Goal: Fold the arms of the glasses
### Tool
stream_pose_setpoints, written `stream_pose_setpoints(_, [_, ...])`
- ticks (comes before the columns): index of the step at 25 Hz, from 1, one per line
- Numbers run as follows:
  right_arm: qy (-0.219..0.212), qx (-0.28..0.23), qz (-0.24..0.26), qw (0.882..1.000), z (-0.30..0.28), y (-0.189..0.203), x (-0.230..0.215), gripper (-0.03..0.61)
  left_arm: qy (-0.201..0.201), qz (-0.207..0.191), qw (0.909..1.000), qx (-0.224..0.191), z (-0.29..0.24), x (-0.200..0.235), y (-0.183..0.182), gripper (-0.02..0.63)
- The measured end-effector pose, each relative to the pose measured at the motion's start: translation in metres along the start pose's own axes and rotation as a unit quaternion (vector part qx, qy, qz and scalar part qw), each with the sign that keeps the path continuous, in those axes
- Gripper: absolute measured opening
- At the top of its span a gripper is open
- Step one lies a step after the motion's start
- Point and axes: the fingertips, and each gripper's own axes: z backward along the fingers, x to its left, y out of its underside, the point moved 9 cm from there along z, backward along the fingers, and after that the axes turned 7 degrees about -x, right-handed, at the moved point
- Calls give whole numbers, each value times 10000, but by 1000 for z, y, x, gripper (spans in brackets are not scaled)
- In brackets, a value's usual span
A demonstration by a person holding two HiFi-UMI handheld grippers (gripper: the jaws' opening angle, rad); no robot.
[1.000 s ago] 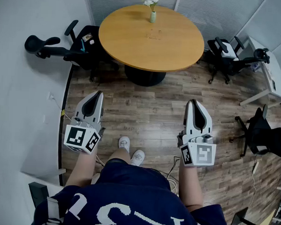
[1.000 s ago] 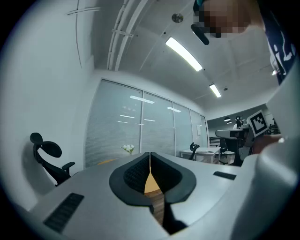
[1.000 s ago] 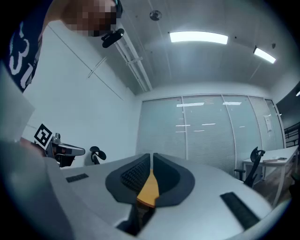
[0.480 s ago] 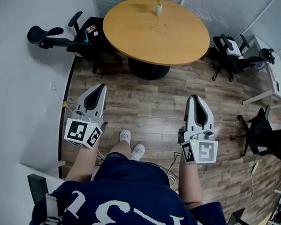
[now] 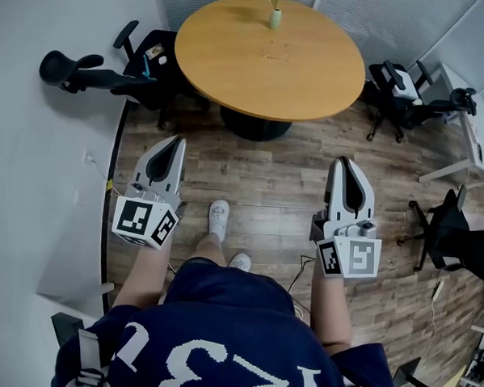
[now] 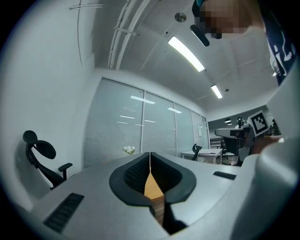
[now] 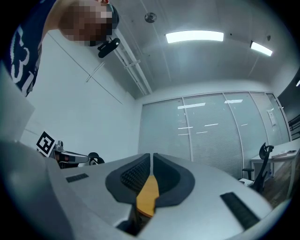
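Observation:
A round wooden table (image 5: 232,67) stands ahead of me in the head view. On its top lies a small faint thing (image 5: 279,50), too small to tell whether it is the glasses. My left gripper (image 5: 178,141) and right gripper (image 5: 346,160) hang level over the wood floor, well short of the table, both shut and empty. In the left gripper view the jaws (image 6: 150,154) meet in a thin line, with a sliver of tabletop (image 6: 152,185) behind them. The right gripper (image 7: 152,155) shows the same closed line.
A vase of white flowers (image 5: 275,12) stands at the table's far edge. Black office chairs sit left (image 5: 111,68) and right (image 5: 405,92) of the table, another chair (image 5: 458,232) at the right. A white desk (image 5: 480,136) lies far right, a white wall (image 5: 40,178) at left.
The person has stepped forward, one shoe now ahead of the other. Both grippers have moved forward a little towards the table, still shut.

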Motion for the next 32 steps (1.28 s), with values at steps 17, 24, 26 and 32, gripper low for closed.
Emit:
stream_pose_setpoints(17, [585,-186,270,9978,-192,38,-17,40,706,36,9971,-275,-191,140,8,20])
stream_pose_setpoints(24, [632,-34,311,9975,-226,52,-26,40,809,139,9965,-125,-224,161,24,20])
stream_pose_setpoints(26, [637,-24,283,9976,-235,57,-32,40,787,180,9967,-75,-234,165,30,20])
stream_pose_setpoints(32, [460,-10,186,9988,-276,80,-61,40,629,177,9978,-55,-270,173,43,20])
